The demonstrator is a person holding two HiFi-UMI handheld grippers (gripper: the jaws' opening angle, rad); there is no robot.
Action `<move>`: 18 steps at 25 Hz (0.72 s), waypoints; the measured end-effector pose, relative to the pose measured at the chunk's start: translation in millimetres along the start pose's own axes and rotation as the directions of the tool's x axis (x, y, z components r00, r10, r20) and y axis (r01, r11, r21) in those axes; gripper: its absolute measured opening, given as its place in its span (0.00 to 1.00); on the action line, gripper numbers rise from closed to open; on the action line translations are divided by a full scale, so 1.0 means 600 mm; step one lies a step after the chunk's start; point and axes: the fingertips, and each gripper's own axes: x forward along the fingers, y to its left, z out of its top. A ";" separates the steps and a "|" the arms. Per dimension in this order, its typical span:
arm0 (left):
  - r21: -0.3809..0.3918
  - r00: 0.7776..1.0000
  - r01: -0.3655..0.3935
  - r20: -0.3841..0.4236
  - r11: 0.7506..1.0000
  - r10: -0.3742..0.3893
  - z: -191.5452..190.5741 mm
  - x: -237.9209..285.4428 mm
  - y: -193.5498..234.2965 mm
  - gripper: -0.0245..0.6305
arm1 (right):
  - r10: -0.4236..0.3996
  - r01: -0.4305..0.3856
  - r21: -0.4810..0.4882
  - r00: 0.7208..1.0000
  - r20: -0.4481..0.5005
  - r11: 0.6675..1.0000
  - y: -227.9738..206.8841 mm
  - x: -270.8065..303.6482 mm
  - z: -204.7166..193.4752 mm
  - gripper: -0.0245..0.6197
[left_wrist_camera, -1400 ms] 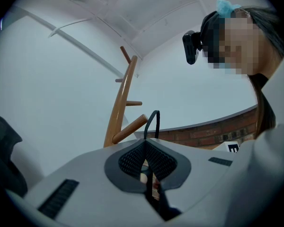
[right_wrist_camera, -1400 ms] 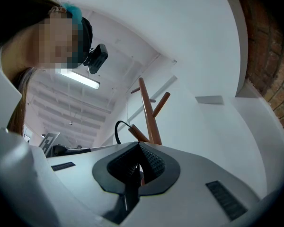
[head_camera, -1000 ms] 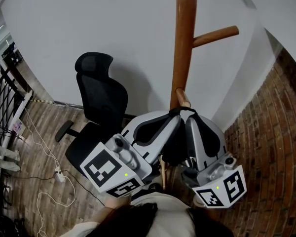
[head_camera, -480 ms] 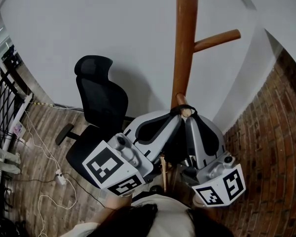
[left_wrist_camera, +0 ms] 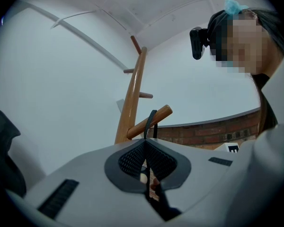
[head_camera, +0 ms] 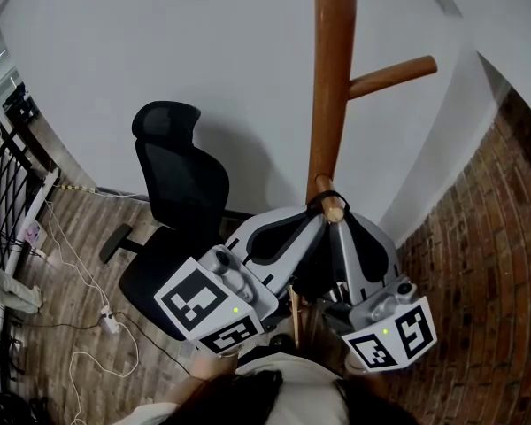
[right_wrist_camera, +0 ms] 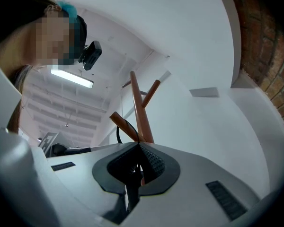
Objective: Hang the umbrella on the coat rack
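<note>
the left gripper (left_wrist_camera: 145, 143) and the right gripper (right_wrist_camera: 138, 146), two in all, both clamp tight on the umbrella's one black strap (left_wrist_camera: 150, 121), looped over one low peg (left_wrist_camera: 164, 113) of the single wooden coat rack (head_camera: 332, 78), near one black chair (head_camera: 181, 177).

Two hand-held grippers in my grasp: the left hand-held gripper (head_camera: 315, 220) and the right hand-held gripper (head_camera: 338, 225). One wooden coat rack (head_camera: 330, 78) stands ahead, with four pegs (left_wrist_camera: 149, 121) countable in the left gripper view and two in the head view. One black umbrella strap (head_camera: 322, 199) loops a single peg. One black office chair (head_camera: 181, 175). One white power strip (head_camera: 106, 317) on the floor.
</note>
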 end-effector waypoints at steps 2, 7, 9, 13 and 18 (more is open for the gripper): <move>-0.004 1.000 0.000 -0.002 1.000 0.000 -0.003 0.002 0.002 0.05 | -0.001 0.001 0.003 1.000 -0.004 1.000 -0.003 0.000 -0.003 0.09; -0.022 1.000 0.002 -0.016 1.000 -0.002 -0.017 0.007 0.008 0.05 | -0.009 0.009 0.005 1.000 -0.026 1.000 -0.013 0.001 -0.015 0.09; -0.030 1.000 0.000 -0.023 1.000 -0.001 -0.022 0.008 0.012 0.05 | -0.012 0.012 0.006 0.999 -0.036 1.000 -0.015 0.003 -0.021 0.09; -0.045 1.000 -0.002 -0.030 0.999 0.001 -0.031 0.012 0.017 0.05 | -0.019 0.019 0.011 0.999 -0.051 1.000 -0.024 0.004 -0.028 0.09; -0.059 0.999 -0.009 -0.036 0.998 0.007 -0.038 0.013 0.026 0.05 | -0.022 0.023 0.016 0.998 -0.064 1.000 -0.029 0.009 -0.037 0.09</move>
